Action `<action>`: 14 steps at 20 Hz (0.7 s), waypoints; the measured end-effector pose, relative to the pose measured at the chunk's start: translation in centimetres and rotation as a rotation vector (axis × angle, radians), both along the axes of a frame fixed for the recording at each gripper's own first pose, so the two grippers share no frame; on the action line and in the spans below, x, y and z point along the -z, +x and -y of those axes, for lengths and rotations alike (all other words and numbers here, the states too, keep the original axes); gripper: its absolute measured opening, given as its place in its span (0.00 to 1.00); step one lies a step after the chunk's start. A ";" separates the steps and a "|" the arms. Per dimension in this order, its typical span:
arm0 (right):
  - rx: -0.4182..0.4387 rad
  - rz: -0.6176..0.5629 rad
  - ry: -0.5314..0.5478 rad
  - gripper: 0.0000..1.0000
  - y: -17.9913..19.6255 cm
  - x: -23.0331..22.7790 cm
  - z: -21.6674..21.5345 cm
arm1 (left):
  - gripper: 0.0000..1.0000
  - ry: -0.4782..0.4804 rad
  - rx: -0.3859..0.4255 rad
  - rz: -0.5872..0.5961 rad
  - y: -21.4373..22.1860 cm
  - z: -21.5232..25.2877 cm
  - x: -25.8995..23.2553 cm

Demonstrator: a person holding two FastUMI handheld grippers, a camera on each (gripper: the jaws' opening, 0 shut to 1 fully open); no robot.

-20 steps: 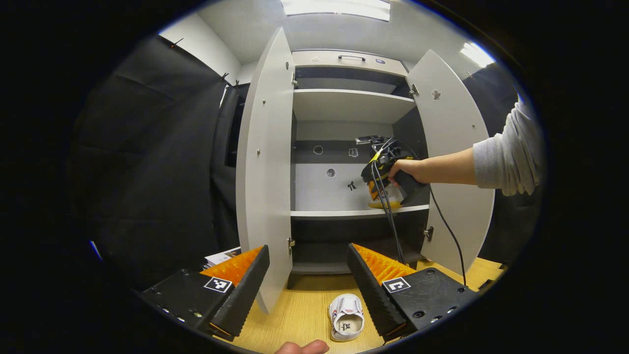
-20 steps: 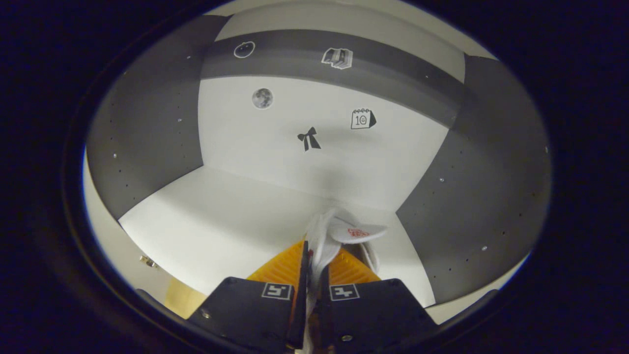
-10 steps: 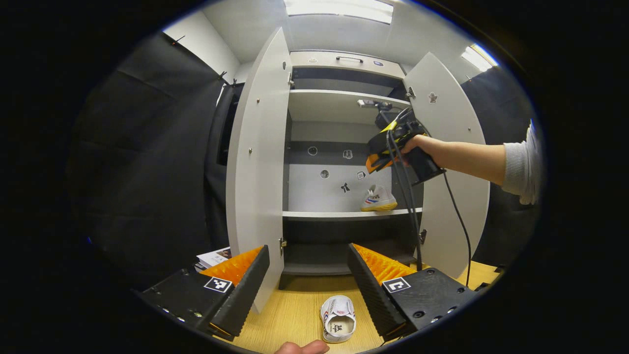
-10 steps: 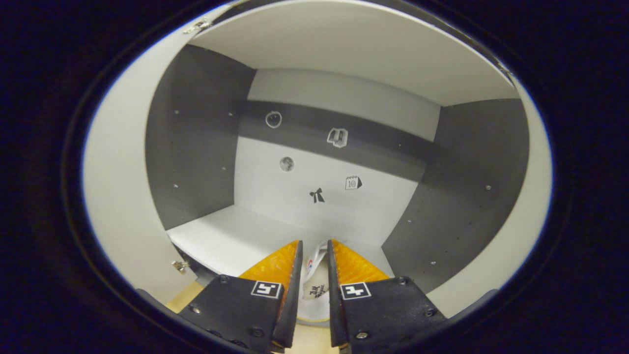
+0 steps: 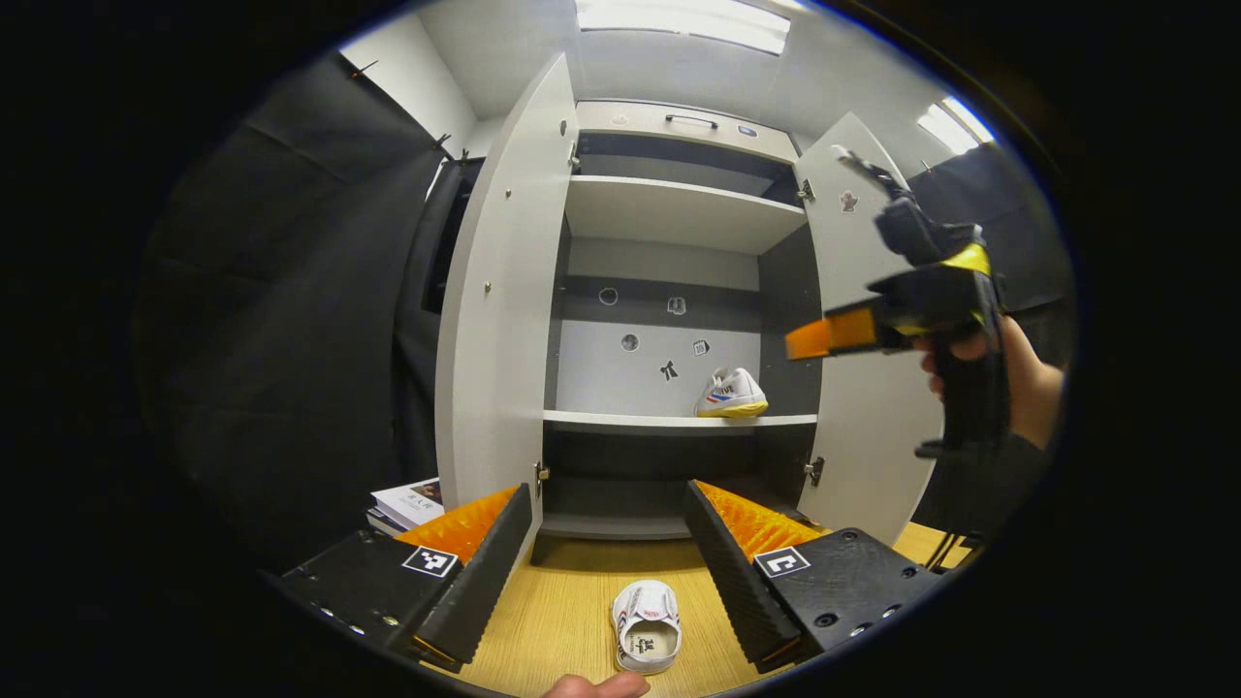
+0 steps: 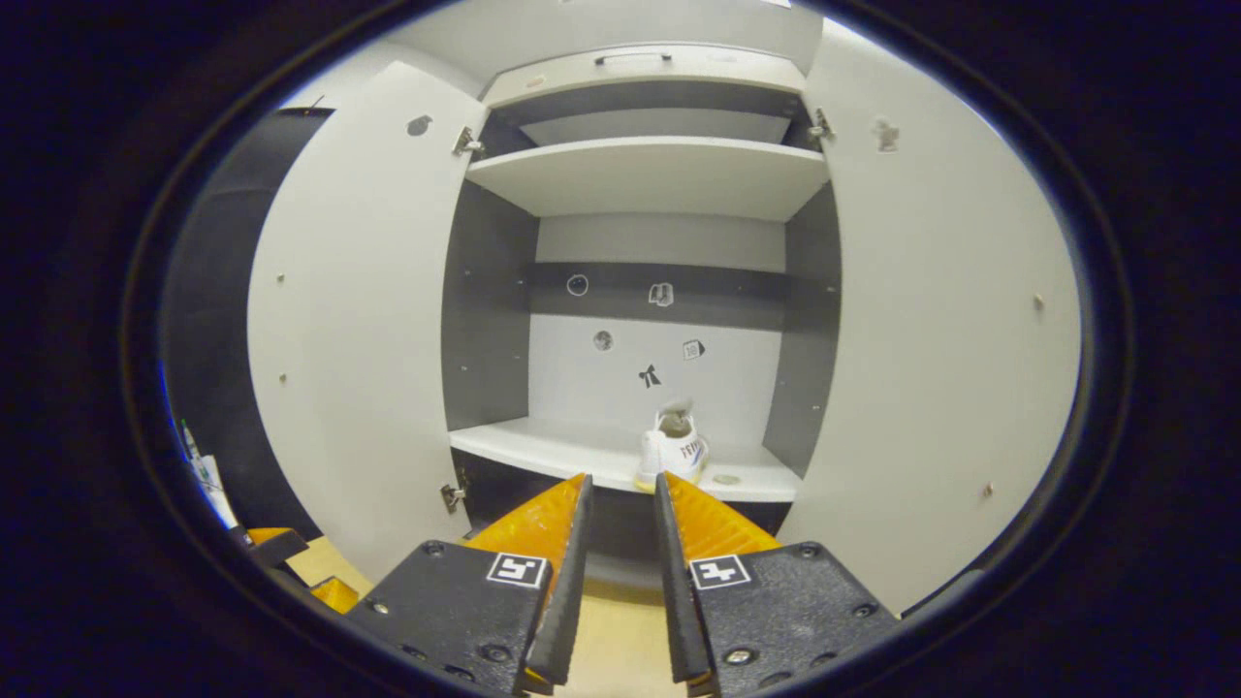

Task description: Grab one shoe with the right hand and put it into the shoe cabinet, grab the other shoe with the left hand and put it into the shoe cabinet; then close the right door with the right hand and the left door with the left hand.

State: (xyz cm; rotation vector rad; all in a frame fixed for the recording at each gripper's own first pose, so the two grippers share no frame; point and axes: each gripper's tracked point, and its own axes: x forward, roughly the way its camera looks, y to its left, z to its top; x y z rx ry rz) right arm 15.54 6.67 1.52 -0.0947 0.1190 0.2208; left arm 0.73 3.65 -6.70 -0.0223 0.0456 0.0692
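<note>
Right tool (image 6: pixel 620 504) empty, shoe (image 6: pixel 671 454) toe hidden

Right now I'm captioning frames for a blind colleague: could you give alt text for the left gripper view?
An open left gripper hovers above a white shoe on the wooden floor, facing an open shoe cabinet with the other shoe on its middle shelf. At right, a hand holds the right gripper.

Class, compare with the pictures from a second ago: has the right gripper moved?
Yes. The right gripper has backed out of the cabinet, away from the shelf, leaving the shoe standing there.
</note>
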 end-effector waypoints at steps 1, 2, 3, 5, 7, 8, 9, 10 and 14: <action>0.010 0.016 -0.007 0.43 -1.0 0.6 0.3 | 0.95 -0.004 0.001 -0.009 0.0 0.0 0.4; 0.015 0.029 -0.008 0.43 -2.0 1.0 0.6 | 0.95 -0.005 0.003 -0.022 -0.1 0.0 0.8; 0.024 0.038 -0.006 0.45 -3.1 1.4 0.9 | 0.95 0.001 0.002 -0.031 -0.2 -0.2 1.2; 0.041 0.047 0.004 0.51 -5.0 2.5 1.1 | 0.95 0.024 -0.014 -0.046 -0.3 -0.8 1.8; 0.057 0.068 0.006 0.63 -6.6 3.2 1.6 | 0.95 0.035 -0.022 -0.064 -0.4 -1.1 2.6; 0.063 0.081 0.001 0.66 -7.3 3.3 1.8 | 0.95 0.038 -0.022 -0.072 -0.3 -1.0 2.8; 0.074 0.093 -0.005 0.73 -7.9 3.5 2.1 | 0.95 0.044 -0.022 -0.080 -0.4 -1.0 3.1; 0.081 0.103 -0.008 0.77 -8.4 3.5 2.4 | 0.95 0.050 -0.019 -0.085 -0.4 -0.8 3.3; 0.089 0.140 0.032 0.82 -10.0 3.3 3.0 | 0.95 0.067 -0.001 -0.139 -0.5 0.2 5.0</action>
